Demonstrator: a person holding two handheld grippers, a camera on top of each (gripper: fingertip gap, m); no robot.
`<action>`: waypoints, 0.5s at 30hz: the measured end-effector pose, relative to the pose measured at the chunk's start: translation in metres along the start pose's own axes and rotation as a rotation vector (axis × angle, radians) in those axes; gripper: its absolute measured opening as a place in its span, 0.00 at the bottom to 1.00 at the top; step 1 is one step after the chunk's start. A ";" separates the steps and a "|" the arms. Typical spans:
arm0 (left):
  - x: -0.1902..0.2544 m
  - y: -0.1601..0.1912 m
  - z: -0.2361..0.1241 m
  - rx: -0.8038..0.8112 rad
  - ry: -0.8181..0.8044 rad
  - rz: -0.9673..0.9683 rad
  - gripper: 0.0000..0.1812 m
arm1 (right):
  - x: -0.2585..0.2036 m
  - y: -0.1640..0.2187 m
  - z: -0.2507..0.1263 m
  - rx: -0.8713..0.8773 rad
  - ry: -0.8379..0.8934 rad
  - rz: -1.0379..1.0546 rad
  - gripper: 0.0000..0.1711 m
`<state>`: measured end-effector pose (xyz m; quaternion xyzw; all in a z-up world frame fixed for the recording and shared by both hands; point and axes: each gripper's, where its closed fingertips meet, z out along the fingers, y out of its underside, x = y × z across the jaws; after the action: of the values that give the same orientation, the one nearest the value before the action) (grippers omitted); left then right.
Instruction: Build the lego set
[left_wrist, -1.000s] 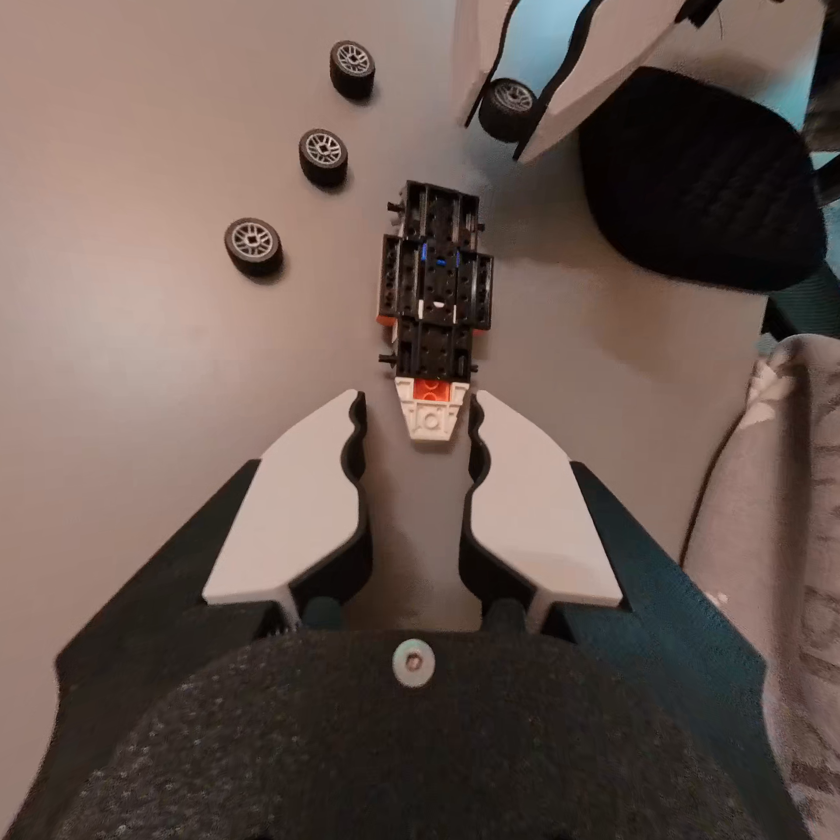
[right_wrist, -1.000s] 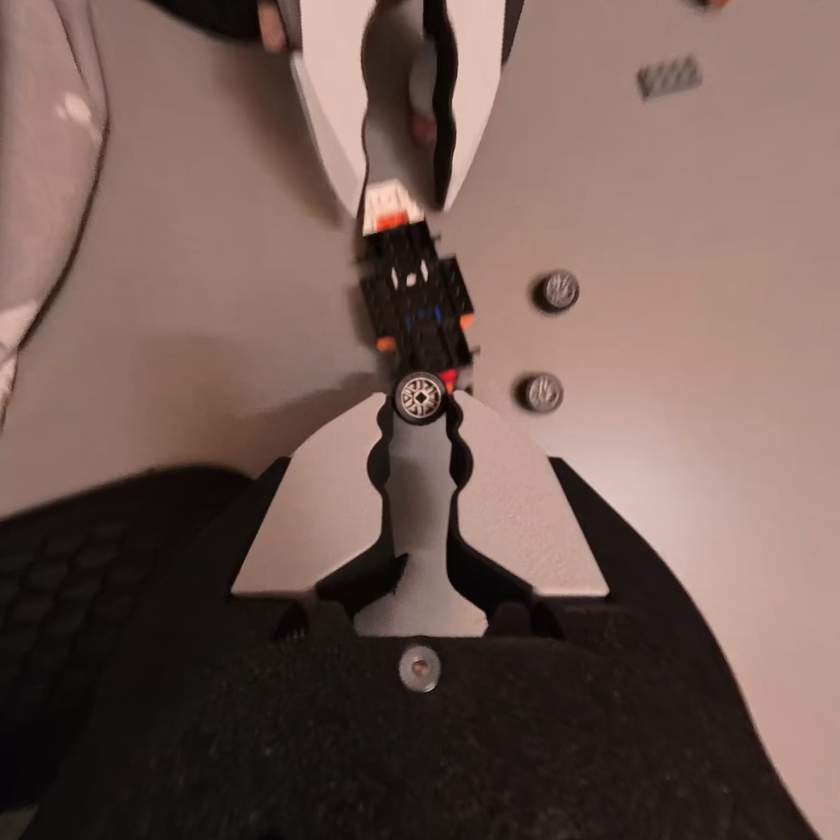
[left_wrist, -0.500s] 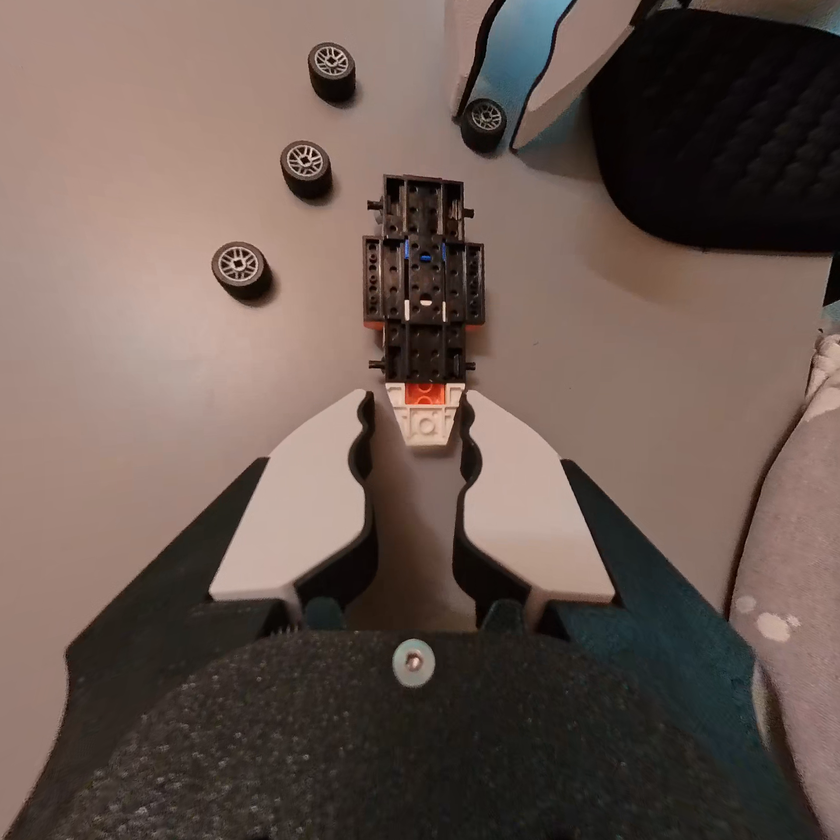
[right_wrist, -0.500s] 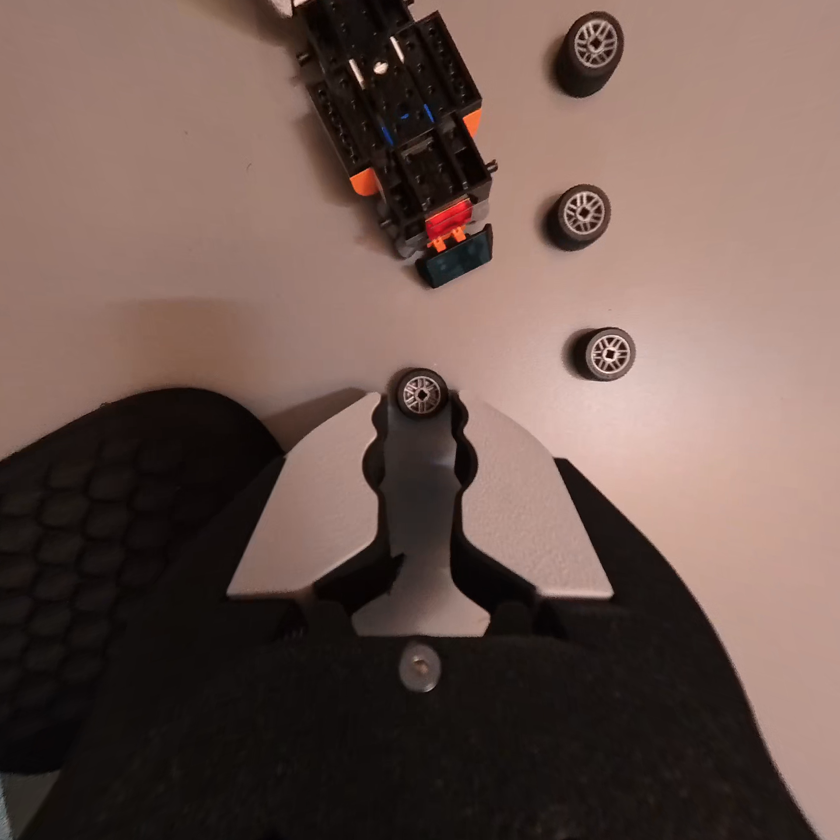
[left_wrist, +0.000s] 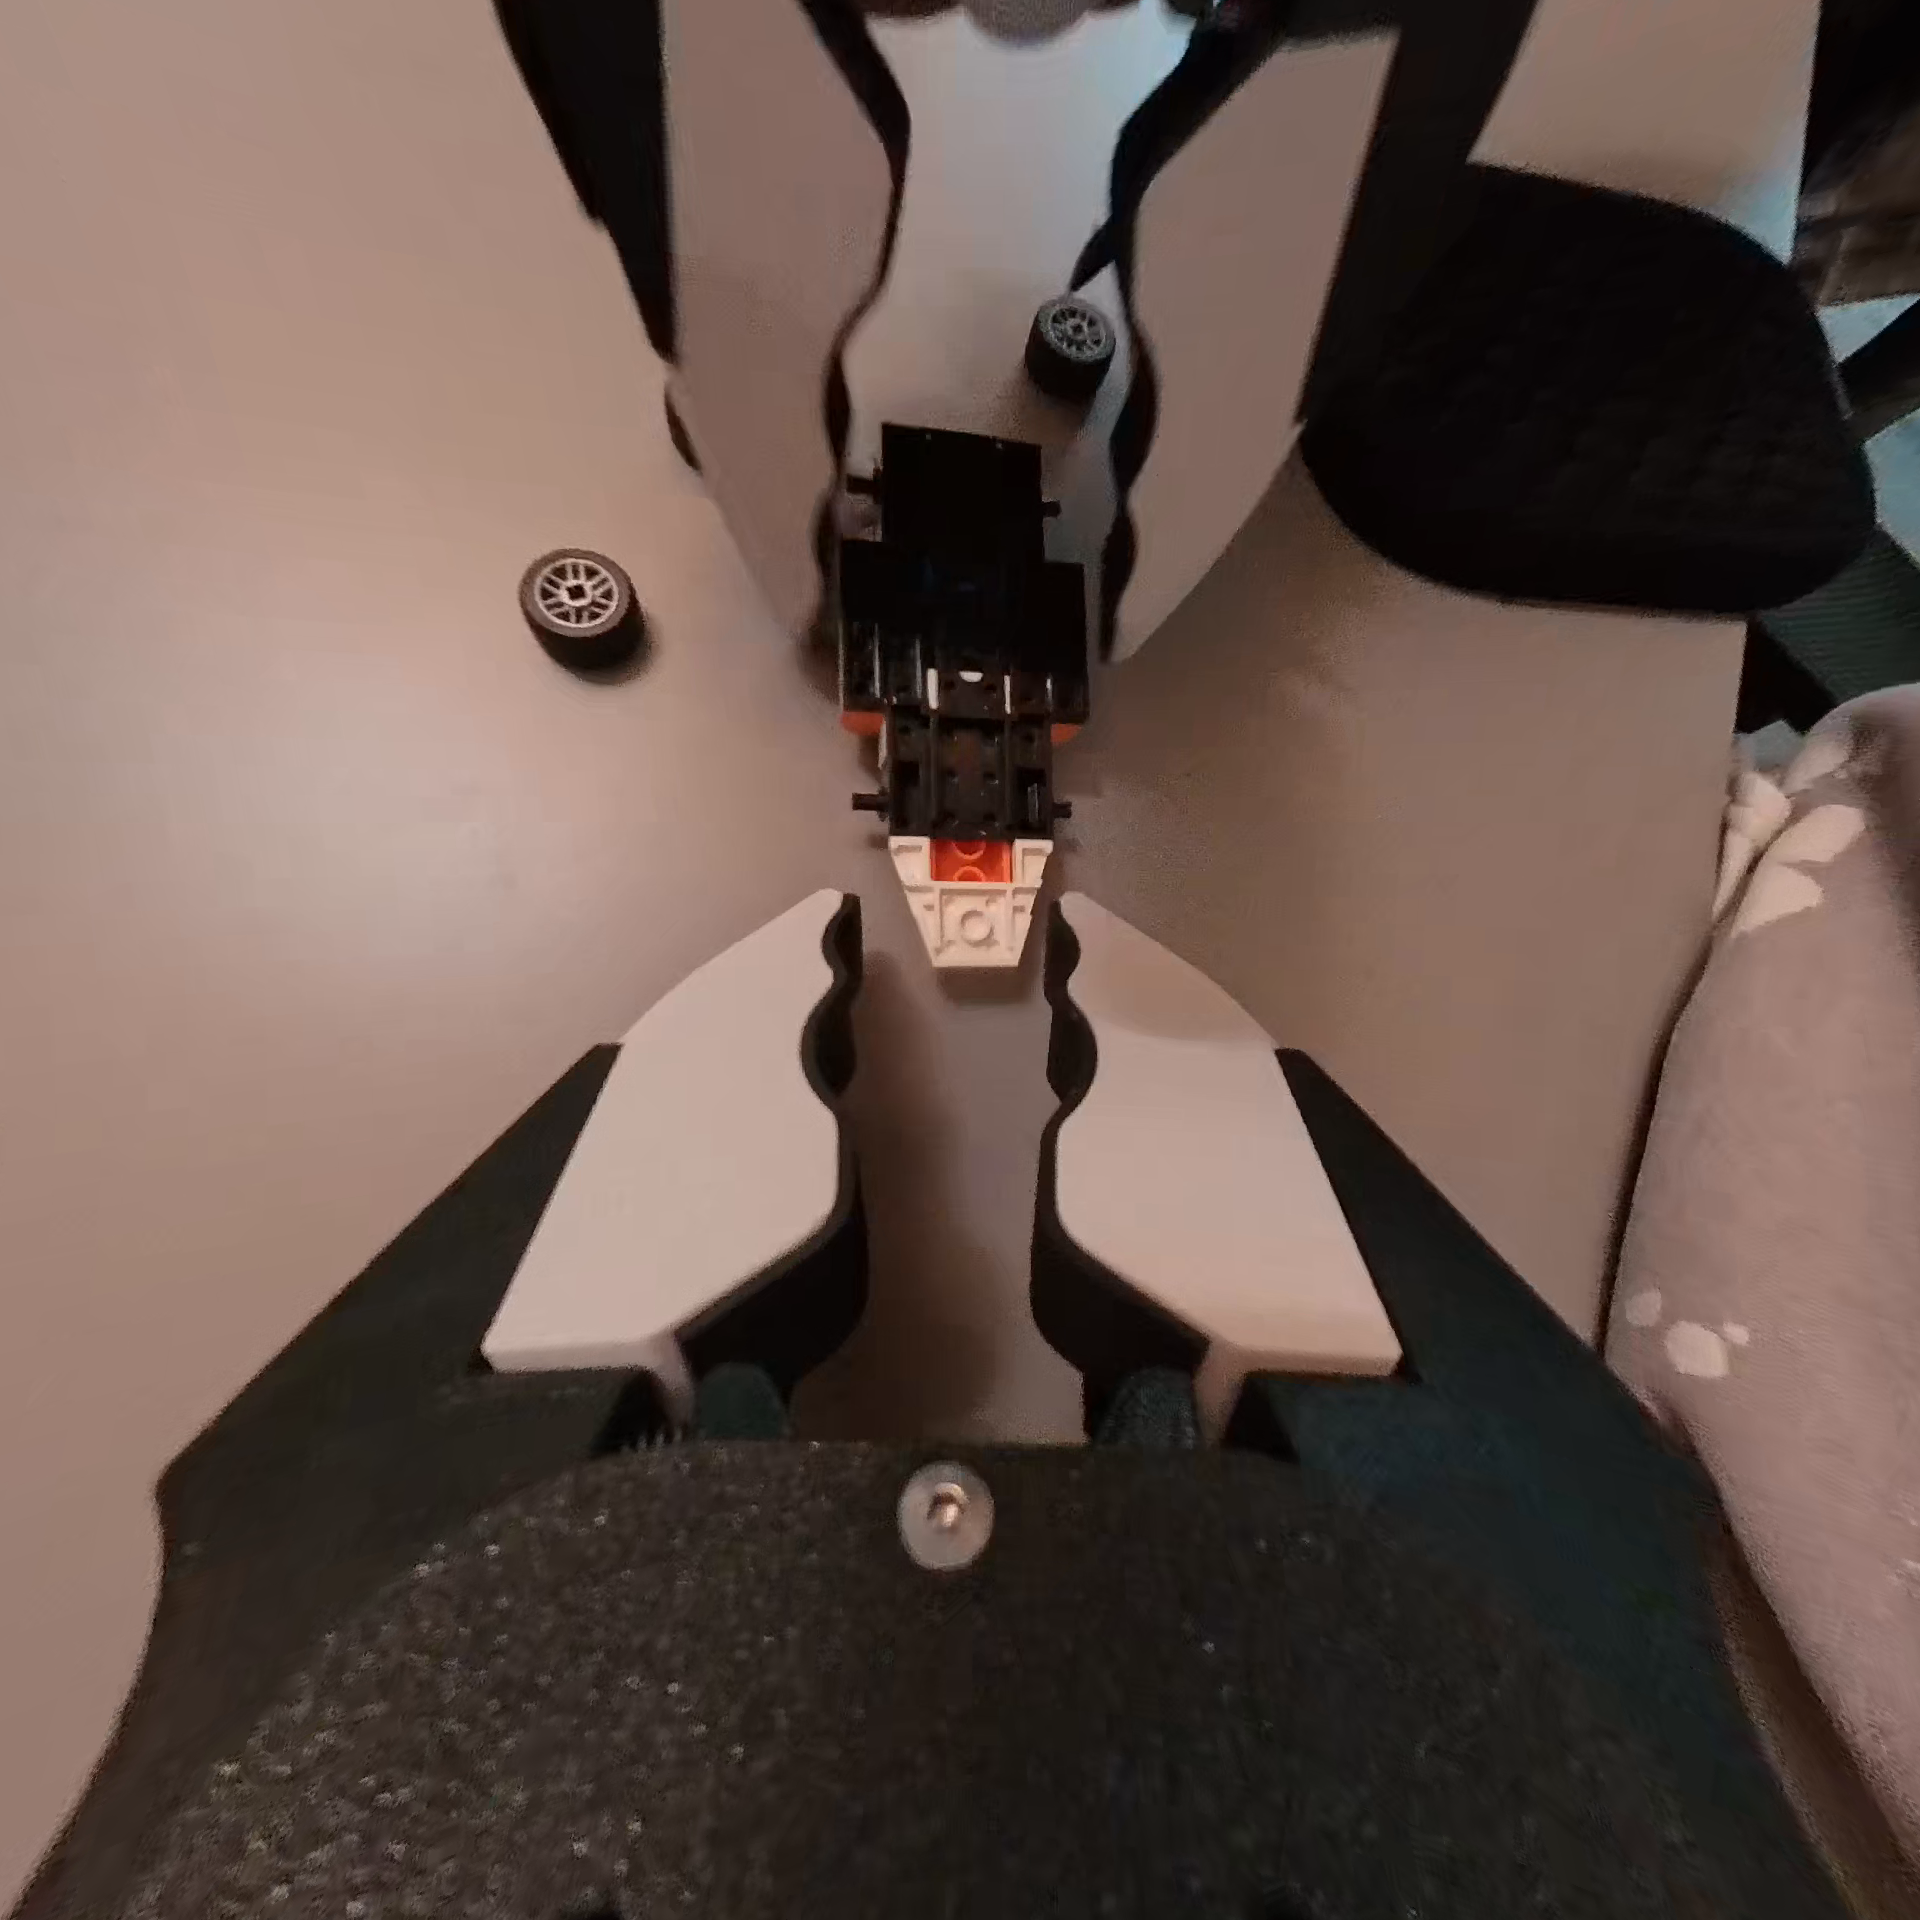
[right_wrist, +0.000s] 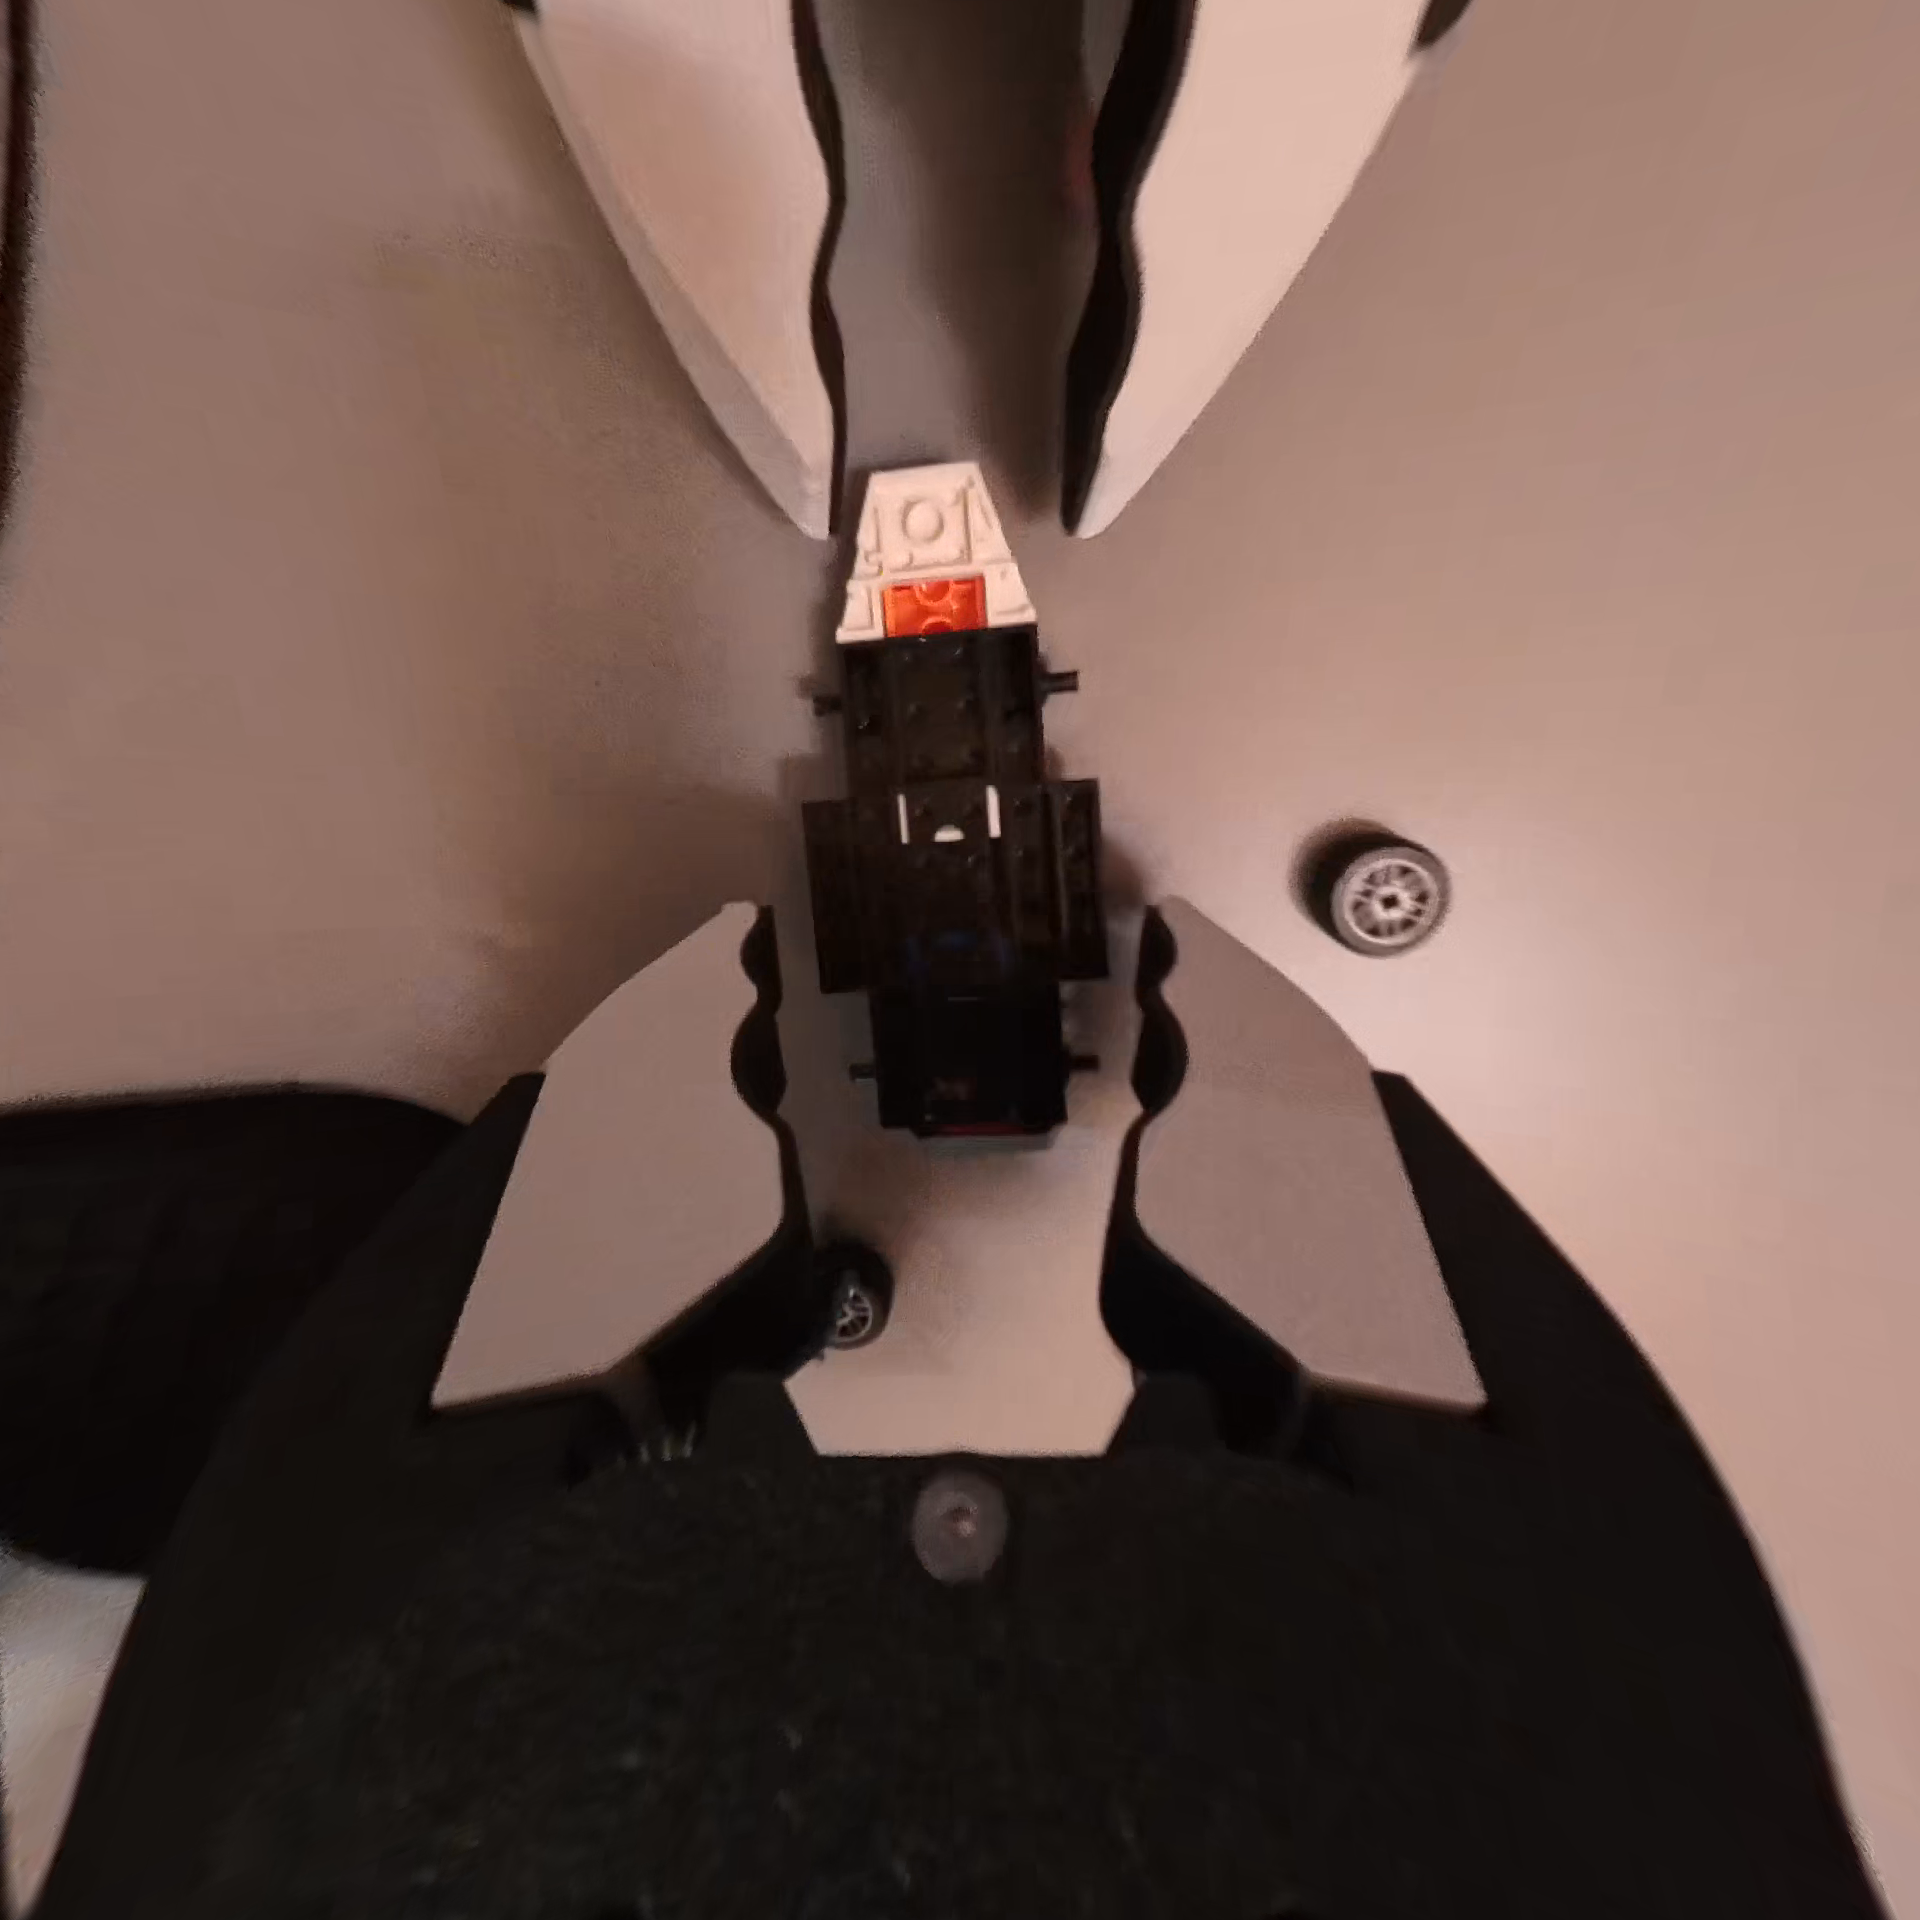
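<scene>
Left wrist view: a loose grey-hubbed wheel is seen lying on the grey surface at the left, well apart from the model. At the centre, the upside-down lego car chassis is laid flat, black on its underside with a white and orange wedge nose pointed at the camera. The left claw is held wide open, its tips set either side of the nose without touching it; nothing is gripped. Beyond the chassis, the right claw is seen spread around the far end of the model. A second wheel is seen lying between those far fingers, to the right. A black padded object is seen at the upper right, and pale patterned cloth along the right edge.

From the right wrist view, the same black padded object fills the lower left. A wheel is tucked against the inner base of the left-hand finger. The right claw is held wide open around the rear of the chassis; whether the fingers touch it cannot be told. Another wheel is seen lying at the right.
</scene>
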<state>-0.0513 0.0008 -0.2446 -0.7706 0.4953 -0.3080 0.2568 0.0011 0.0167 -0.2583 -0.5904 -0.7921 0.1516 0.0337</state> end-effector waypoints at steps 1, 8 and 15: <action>-0.001 -0.001 -0.002 0.016 0.009 -0.014 0.18 | -0.001 0.000 0.002 -0.003 -0.034 -0.006 0.33; -0.016 -0.029 -0.022 0.241 0.032 -0.132 0.22 | 0.003 -0.008 -0.013 0.197 0.194 0.070 0.32; -0.013 -0.088 -0.048 0.640 0.085 -0.218 0.37 | 0.021 -0.021 -0.086 0.574 0.894 0.272 0.32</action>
<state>-0.0370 0.0418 -0.1532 -0.6858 0.2984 -0.5053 0.4304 -0.0044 0.0480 -0.1736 -0.6613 -0.5440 0.0991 0.5068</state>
